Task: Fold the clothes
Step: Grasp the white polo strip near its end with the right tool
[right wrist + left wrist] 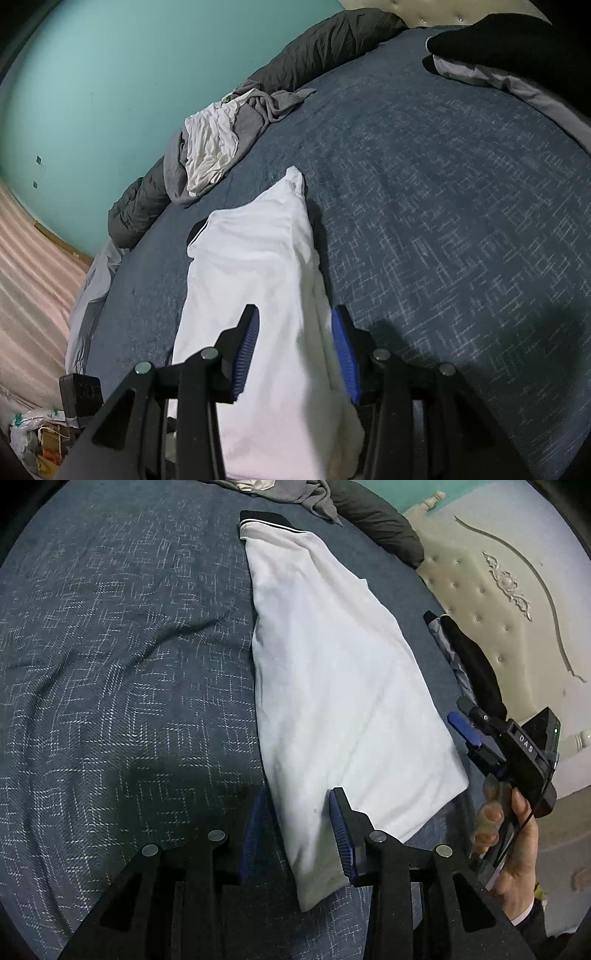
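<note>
Where the blue patterned bedspread point(122, 672) is flat, a white shirt point(332, 679) lies folded into a long narrow strip, long axis running near to far in the left wrist view, black collar point(264, 518) at the far end, hem end near the camera. Fabric is plain white, smooth with a few soft creases, thin white stripe on the black collar.

Left gripper point(299, 834) sits at the near corner of the shirt, blue-padded fingers point(341, 834) apart, one on each side of the cloth; whether either pad touches the cloth is unclear. Right gripper point(295, 350) straddles the shirt point(258, 280) too, fingers apart, cloth passing between them; the near end is cut off by the frame edge. In the left wrist view the right gripper point(469, 734) shows at the right edge, held in a hand point(513, 849), apart from the shirt edge.

Far off, a heap of grey and white clothes point(218, 144) lies by a dark quilt point(317, 55). Black and grey garment point(509, 55) at far right, partly cut off. Cream padded headboard point(491, 602) at right.
</note>
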Demonstrator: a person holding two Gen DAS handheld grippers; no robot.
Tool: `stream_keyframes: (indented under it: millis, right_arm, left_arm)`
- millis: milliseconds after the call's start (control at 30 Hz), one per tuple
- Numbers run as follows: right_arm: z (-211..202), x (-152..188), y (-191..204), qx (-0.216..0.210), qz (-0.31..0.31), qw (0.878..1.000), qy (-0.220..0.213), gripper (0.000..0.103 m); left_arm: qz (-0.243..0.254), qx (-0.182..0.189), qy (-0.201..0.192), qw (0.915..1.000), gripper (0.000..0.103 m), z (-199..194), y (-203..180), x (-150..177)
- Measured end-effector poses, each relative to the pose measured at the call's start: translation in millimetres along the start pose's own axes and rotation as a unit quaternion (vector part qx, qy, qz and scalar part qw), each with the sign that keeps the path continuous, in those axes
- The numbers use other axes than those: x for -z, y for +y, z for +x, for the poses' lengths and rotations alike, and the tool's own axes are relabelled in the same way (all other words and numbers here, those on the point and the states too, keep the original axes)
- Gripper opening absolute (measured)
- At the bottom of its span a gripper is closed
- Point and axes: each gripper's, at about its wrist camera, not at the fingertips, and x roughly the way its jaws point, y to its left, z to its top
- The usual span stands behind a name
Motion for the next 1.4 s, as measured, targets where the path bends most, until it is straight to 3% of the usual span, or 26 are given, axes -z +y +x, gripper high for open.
stream_keyframes:
  millis: [200,433,767,867,1000,1233,1400]
  right_arm:
    - [27.9,-41.2,22.9,0.022,-0.084,0.996,0.037,0.041]
    - [98.8,-92.6,58.8,0.069,-0.182,0.975,0.108,0.041]
    - [171.6,-115.3,89.7,0.089,-0.268,0.946,0.156,0.040]
    - [187.1,-115.7,95.6,0.095,-0.287,0.938,0.170,0.030]
    - [203.7,-113.0,96.7,0.101,-0.303,0.928,0.194,0.001]
    - [204.0,-133.4,84.9,0.124,-0.267,0.942,0.159,0.001]
    - [209.9,-138.7,74.8,0.149,-0.244,0.945,0.158,0.001]
  left_arm:
    - [0.009,0.002,0.003,0.9999,0.039,-1.7,1.2,5.4]
    - [0.010,0.004,0.004,0.9999,0.038,-3.4,2.6,5.6]
    - [0.010,0.008,0.006,0.9999,0.038,-3.8,7.4,7.7]
    - [0.009,0.011,0.006,0.9999,0.038,-4.8,9.7,8.4]
    - [0.008,0.014,0.007,0.9998,0.038,-5.8,12.4,9.9]
    - [0.010,0.012,0.007,0.9999,0.038,-6.6,13.8,12.2]
    - [0.009,0.013,0.008,0.9998,0.038,-8.4,5.5,19.8]
